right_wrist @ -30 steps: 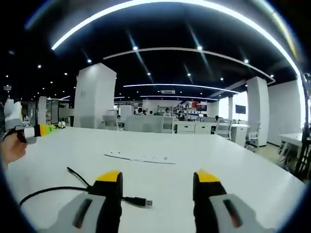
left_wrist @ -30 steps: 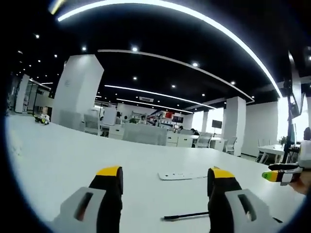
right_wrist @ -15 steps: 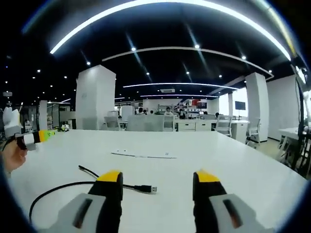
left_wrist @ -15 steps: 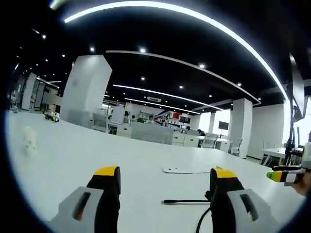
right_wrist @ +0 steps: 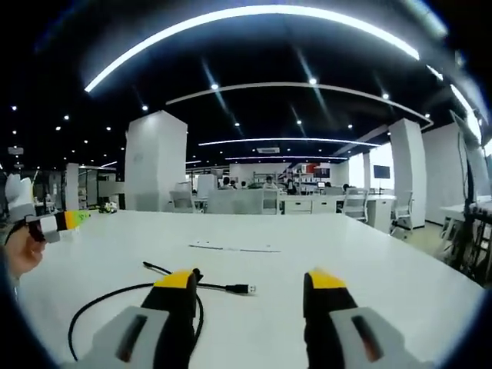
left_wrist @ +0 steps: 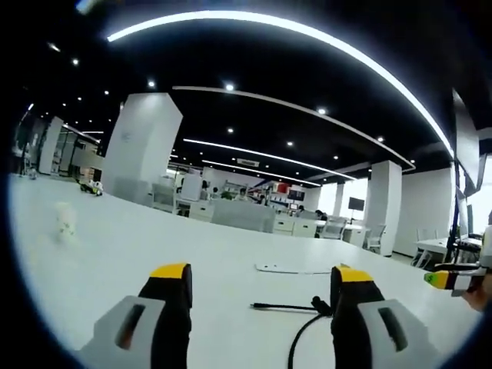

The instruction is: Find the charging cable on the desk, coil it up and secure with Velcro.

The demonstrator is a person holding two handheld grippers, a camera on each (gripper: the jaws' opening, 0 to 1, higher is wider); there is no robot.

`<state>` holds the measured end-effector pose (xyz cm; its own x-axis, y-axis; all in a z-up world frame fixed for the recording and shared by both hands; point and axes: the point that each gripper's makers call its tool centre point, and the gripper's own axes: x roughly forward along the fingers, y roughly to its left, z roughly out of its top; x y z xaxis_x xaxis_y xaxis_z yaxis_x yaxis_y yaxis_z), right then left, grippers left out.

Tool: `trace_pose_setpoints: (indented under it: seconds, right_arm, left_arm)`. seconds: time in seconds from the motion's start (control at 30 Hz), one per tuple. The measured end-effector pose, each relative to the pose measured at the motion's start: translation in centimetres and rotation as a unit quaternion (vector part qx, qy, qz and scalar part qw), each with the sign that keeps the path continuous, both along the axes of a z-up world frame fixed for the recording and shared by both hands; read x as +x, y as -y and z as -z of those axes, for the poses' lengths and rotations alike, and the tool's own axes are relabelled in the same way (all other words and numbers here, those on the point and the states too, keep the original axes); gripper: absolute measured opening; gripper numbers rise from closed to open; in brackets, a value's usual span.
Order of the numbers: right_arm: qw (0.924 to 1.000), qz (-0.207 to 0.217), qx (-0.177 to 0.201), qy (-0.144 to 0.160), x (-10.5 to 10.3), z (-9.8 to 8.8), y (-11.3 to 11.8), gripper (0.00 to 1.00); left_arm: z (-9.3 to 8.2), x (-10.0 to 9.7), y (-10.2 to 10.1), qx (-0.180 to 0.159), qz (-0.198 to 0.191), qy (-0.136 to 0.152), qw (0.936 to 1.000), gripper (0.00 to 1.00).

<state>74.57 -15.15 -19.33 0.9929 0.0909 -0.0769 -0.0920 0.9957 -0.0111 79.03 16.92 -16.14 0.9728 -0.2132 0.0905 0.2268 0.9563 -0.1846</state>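
A thin black charging cable (right_wrist: 115, 304) lies loose on the white desk (right_wrist: 369, 269), curving in a loop by my right gripper's left jaw. Its USB plug (right_wrist: 244, 289) points right, just beyond my right gripper (right_wrist: 250, 280), which is open and holds nothing. In the left gripper view the same cable (left_wrist: 296, 338) runs up between the jaws, with a slim end (left_wrist: 257, 306) pointing left. My left gripper (left_wrist: 261, 273) is open and empty too. A flat white strip (left_wrist: 296, 269) (right_wrist: 234, 247) lies farther out on the desk; what it is cannot be told.
A small white object (left_wrist: 65, 223) stands on the desk at the left. The other gripper's green-yellow tip (left_wrist: 453, 278) (right_wrist: 48, 223) sits at the edge of each view, held by a hand (right_wrist: 19, 250). Office desks, chairs and pillars stand far behind.
Both views have shifted with the hands, and more of the cable now shows in front of the jaws, including its loop. Both grippers stay open, and nothing has been taken hold of.
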Motion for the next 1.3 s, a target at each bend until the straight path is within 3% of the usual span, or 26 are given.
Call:
trace_pose_setpoints:
  seconds: [0.3, 0.63, 0.97, 1.13, 1.3]
  right_arm:
    - [0.9999, 0.006, 0.009, 0.008, -3.3, 0.1, 0.9, 0.59]
    - [0.9995, 0.022, 0.024, 0.001, -6.9, 1.7, 2.3, 0.59]
    - [0.999, 0.033, 0.03, -0.01, -10.2, 4.0, 2.6, 0.59]
    - [0.9986, 0.035, 0.038, -0.011, -12.0, 4.8, 2.7, 0.59]
    - [0.9981, 0.037, 0.05, -0.002, -13.6, 5.0, 2.4, 0.59]
  left_arm:
    - [0.1, -2.5, 0.7, 0.005, -0.001, 0.005, 1.0, 0.74]
    - [2.8, -4.9, 2.5, 0.007, 0.011, -0.012, 0.9998, 0.73]
    - [5.1, -8.5, 1.0, 0.01, 0.001, -0.016, 0.9998, 0.72]
    - [5.2, -10.4, -0.1, 0.01, -0.01, -0.004, 0.9999, 0.72]
    - [5.6, -11.9, 0.1, 0.011, 0.006, -0.002, 0.9999, 0.73]
